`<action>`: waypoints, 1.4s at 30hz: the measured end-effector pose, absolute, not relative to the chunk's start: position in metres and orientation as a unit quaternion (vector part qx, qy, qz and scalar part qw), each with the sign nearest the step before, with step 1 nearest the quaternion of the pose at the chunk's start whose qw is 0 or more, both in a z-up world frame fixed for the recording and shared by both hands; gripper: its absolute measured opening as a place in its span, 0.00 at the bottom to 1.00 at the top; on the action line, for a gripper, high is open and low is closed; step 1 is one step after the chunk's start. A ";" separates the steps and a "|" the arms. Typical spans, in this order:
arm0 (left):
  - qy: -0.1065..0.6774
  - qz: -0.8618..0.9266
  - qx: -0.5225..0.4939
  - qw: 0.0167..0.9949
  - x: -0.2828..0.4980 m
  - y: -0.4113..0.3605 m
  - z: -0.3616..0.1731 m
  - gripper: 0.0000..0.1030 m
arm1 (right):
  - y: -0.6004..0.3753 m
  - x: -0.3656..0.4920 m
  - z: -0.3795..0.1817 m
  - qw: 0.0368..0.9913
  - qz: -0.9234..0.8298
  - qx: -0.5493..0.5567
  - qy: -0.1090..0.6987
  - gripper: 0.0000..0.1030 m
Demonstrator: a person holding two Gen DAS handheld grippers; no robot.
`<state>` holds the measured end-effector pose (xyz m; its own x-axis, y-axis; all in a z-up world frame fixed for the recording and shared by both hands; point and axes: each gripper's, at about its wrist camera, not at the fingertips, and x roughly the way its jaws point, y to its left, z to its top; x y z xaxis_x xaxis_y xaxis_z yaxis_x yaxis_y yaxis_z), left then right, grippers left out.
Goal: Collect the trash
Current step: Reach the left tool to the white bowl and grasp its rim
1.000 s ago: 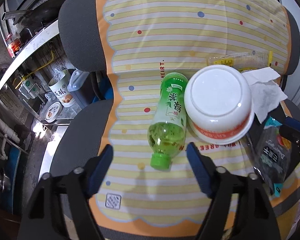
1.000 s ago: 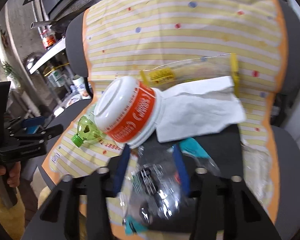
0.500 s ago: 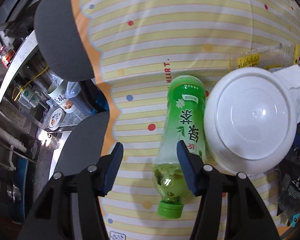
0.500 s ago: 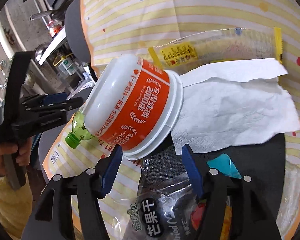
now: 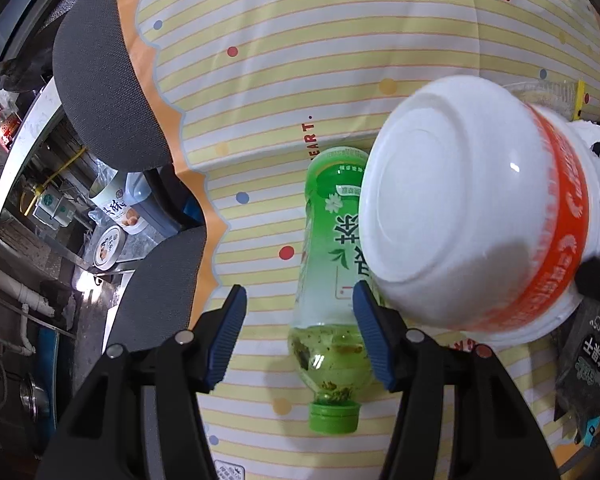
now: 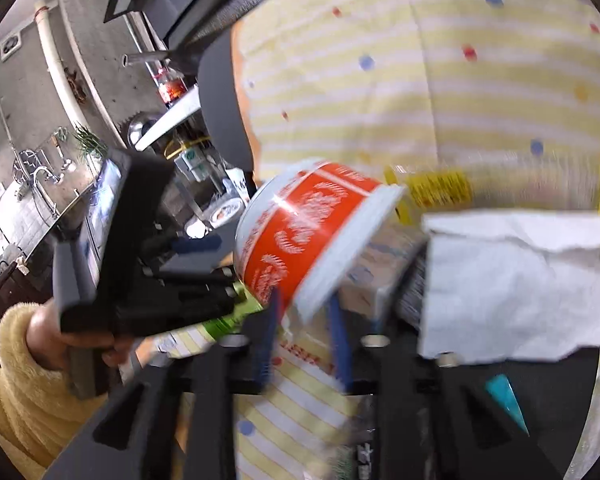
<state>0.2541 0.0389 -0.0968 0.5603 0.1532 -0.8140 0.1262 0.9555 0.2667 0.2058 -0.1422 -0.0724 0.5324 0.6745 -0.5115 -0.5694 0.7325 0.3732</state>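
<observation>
A green tea bottle (image 5: 332, 280) lies on the striped chair cover, cap toward me. My left gripper (image 5: 298, 336) is open, its blue pads straddling the bottle's lower part without clear contact. A white and orange instant-noodle bowl (image 5: 476, 216) is upside down and tilted, its rim between the pads of my right gripper (image 6: 304, 320), which is shut on it. The bowl (image 6: 300, 232) looks lifted off the seat. The left gripper body (image 6: 140, 264) shows at left in the right wrist view.
A white tissue (image 6: 512, 284) and a clear yellow-labelled wrapper (image 6: 440, 188) lie on the seat behind the bowl. A black snack packet (image 5: 592, 360) lies at the right. A kitchen counter and containers (image 5: 116, 216) stand left of the chair.
My left gripper moved in over the bottle. My right gripper closed on the bowl's rim and tipped it up off the seat.
</observation>
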 end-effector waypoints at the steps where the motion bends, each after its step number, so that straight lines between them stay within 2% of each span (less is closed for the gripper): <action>1: 0.468 0.008 0.143 0.872 0.251 0.041 -0.094 0.53 | -0.138 0.202 -0.066 0.874 0.359 0.075 0.319 0.09; 6: 0.452 0.042 0.117 0.883 0.222 0.069 -0.075 0.54 | -0.107 0.178 -0.040 0.886 0.365 0.014 0.288 0.06; 11: 0.436 0.070 0.082 0.894 0.178 0.106 -0.057 0.58 | -0.067 0.143 -0.035 0.878 0.356 -0.110 0.299 0.06; 14: 0.432 0.069 0.064 0.897 0.155 0.119 -0.052 0.58 | -0.047 0.128 -0.050 0.860 0.348 -0.177 0.329 0.08; 15: 0.432 0.066 0.059 0.897 0.150 0.120 -0.051 0.58 | -0.045 0.125 -0.055 0.855 0.349 -0.184 0.336 0.14; 18: 0.431 0.049 0.036 0.900 0.133 0.121 -0.045 0.58 | -0.051 0.119 -0.059 0.858 0.347 -0.163 0.341 0.41; 19: 0.428 0.040 0.030 0.902 0.126 0.120 -0.042 0.58 | -0.056 0.117 -0.057 0.861 0.346 -0.149 0.342 0.46; 25: 0.442 -0.006 0.017 0.897 0.104 0.105 -0.052 0.65 | -0.091 0.097 -0.047 0.881 0.309 -0.101 0.343 0.47; 31: 0.475 -0.016 -0.027 0.879 0.112 0.106 -0.071 0.66 | -0.140 0.075 -0.041 0.908 0.238 -0.068 0.339 0.47; 35: 0.463 -0.001 -0.051 0.885 0.110 0.115 -0.060 0.66 | -0.169 0.054 -0.039 0.920 0.197 -0.060 0.332 0.47; 42: 0.448 0.030 -0.027 0.893 0.117 0.120 -0.053 0.66 | -0.188 0.046 -0.043 0.929 0.156 -0.035 0.333 0.47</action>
